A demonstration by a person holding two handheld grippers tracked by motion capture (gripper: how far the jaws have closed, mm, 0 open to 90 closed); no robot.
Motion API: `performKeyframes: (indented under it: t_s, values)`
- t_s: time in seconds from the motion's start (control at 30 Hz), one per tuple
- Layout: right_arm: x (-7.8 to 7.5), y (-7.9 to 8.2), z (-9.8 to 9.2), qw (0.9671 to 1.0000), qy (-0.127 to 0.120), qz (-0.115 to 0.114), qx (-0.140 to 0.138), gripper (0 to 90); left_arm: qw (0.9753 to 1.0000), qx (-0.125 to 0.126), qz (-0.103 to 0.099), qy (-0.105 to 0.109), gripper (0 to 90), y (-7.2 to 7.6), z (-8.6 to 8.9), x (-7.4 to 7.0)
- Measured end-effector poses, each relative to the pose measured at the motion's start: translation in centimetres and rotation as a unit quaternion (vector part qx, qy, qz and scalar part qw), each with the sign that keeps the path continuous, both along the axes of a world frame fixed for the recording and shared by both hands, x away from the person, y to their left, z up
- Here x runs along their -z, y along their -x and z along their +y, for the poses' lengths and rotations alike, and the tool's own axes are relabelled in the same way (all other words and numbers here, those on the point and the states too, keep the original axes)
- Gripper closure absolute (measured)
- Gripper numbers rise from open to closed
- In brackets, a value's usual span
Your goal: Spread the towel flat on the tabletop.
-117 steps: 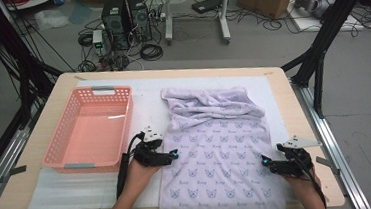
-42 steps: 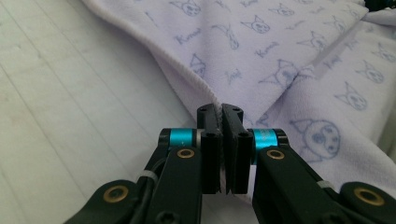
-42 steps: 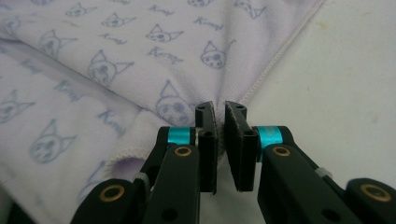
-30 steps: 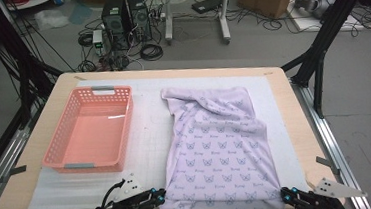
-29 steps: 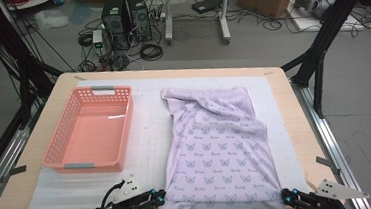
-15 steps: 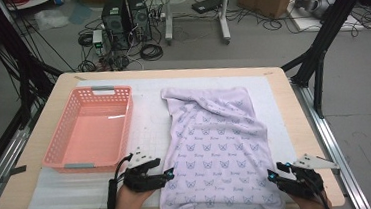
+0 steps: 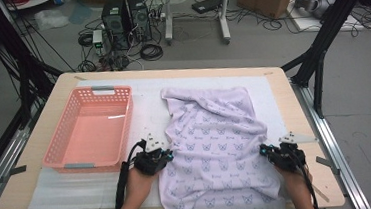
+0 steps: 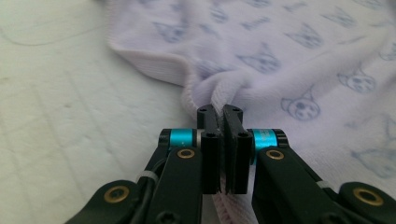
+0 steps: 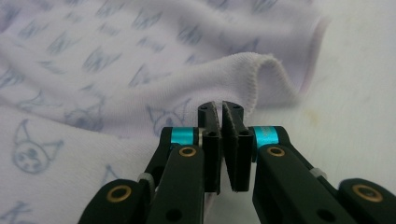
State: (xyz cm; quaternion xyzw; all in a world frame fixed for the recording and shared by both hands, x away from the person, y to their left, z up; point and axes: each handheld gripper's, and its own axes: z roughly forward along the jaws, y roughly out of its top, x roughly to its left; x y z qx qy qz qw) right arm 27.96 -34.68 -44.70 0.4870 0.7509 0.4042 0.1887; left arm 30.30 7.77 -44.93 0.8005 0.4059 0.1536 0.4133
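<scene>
Basket (image 7: 89,128): pink, on the left of the worktop (image 7: 37,161), apart from the cloth, untouched

Left gripper (image 7: 163,155): fingers (image 8: 209,122) pinched closed on the cloth's left hem; a fold of hem bunches just beyond the tips

Cloth (image 7: 216,137): lilac with small printed faces, lying right of the basket; long axis runs from the person toward the far edge, near end draped over the worktop's front edge, far end rumpled

Right gripper (image 7: 266,151): fingers (image 9: 232,122) closed on the right hem, which curls up beside them

Key relation: each gripper holds an opposite long edge at about the same level, cloth spanning between; neither hand nearer; a fold away from the person seems likely
</scene>
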Motion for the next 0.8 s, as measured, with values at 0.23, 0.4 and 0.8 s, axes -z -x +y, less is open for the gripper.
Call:
performKeyframes:
  t_s: [0.23,0.4,0.8]
  values:
    - [-0.1,-4.2,0.4,0.9991,0.004,-0.016,0.040,86.2,0.9970,-0.075,-0.011,0.018,86.2,-4.1,1.0,-0.7]
    - [0.0,-4.8,0.7,0.9978,0.005,-0.009,0.066,76.6,0.9974,-0.062,0.002,0.035,73.2,-3.9,0.8,-0.5]
    - [-0.9,1.9,-1.7,0.9988,-0.021,-0.022,0.038,60.8,0.9967,-0.031,-0.011,0.074,52.8,3.0,3.3,-0.4]
